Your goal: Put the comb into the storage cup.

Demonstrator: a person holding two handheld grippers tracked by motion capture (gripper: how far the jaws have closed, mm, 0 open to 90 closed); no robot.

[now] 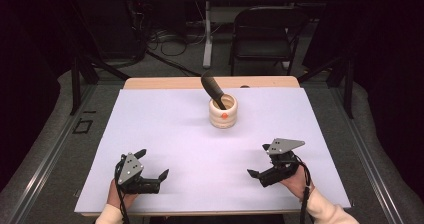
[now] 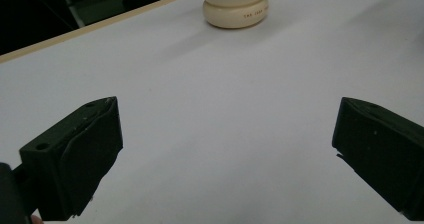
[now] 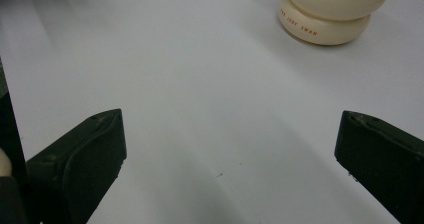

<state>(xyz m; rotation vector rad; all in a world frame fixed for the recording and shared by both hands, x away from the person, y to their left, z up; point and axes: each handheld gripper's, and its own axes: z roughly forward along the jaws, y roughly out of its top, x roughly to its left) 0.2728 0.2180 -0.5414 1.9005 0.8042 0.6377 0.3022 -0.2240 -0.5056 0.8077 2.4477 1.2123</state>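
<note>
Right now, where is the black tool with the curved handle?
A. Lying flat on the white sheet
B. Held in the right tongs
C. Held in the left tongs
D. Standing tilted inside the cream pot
D: in the high view the black tool leans out of the cream pot, while the left tongs and right tongs sit open and empty near the table's front edge.

Lab, dark curtains, floor cables
</note>
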